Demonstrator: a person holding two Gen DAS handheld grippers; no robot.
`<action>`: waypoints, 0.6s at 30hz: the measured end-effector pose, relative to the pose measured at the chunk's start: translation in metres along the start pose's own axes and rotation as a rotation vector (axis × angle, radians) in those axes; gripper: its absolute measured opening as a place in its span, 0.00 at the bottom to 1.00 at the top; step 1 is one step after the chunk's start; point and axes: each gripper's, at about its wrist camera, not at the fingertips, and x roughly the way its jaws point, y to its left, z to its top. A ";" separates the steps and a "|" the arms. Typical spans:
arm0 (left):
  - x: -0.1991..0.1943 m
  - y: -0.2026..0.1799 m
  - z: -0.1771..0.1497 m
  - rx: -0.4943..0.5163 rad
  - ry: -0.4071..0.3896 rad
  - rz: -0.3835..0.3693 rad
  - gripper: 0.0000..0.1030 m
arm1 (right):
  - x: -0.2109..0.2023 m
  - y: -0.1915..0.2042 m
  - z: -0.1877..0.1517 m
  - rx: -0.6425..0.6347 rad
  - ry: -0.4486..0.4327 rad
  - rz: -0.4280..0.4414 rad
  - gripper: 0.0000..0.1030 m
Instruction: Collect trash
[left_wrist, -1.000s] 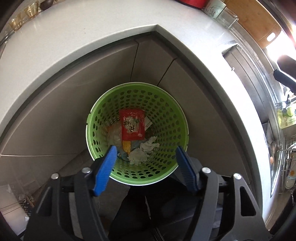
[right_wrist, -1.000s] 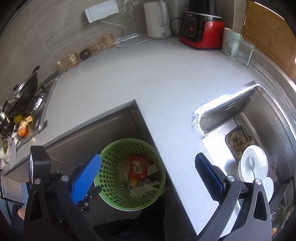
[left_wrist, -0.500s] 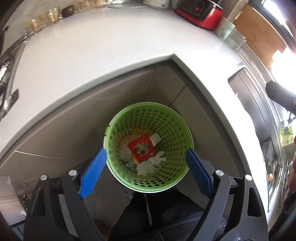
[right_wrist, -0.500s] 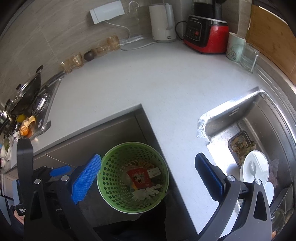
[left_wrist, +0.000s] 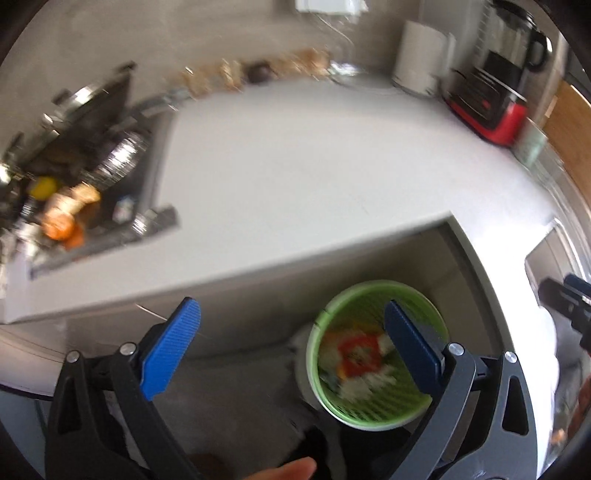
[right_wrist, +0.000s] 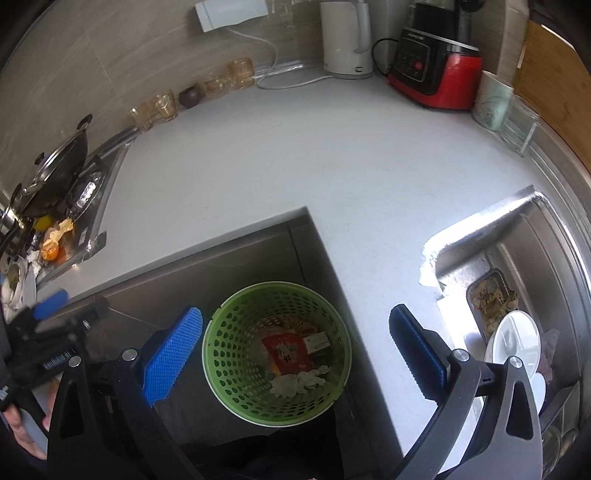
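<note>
A white L-shaped countertop (right_wrist: 295, 158) runs along a grey tiled wall (right_wrist: 122, 62), with grey cabinet fronts (right_wrist: 229, 258) below its inner corner. A steel sink (right_wrist: 535, 251) is set into the counter at the right, and a hob (right_wrist: 88, 192) carrying a lidded wok (right_wrist: 55, 173) at the left. Daylight reflects brightly off the sink rim.

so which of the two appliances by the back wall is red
The blender, right of the white kettle; its base is red with a black panel, while the kettle is all white.
</note>
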 end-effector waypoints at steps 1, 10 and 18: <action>-0.004 0.003 0.006 -0.013 -0.017 0.013 0.92 | 0.000 0.002 0.004 -0.009 -0.005 -0.002 0.98; -0.040 0.000 0.080 -0.126 -0.155 0.000 0.92 | -0.028 0.009 0.088 -0.134 -0.162 0.054 0.98; -0.087 -0.019 0.145 -0.208 -0.316 0.080 0.92 | -0.083 0.006 0.165 -0.284 -0.375 0.086 0.98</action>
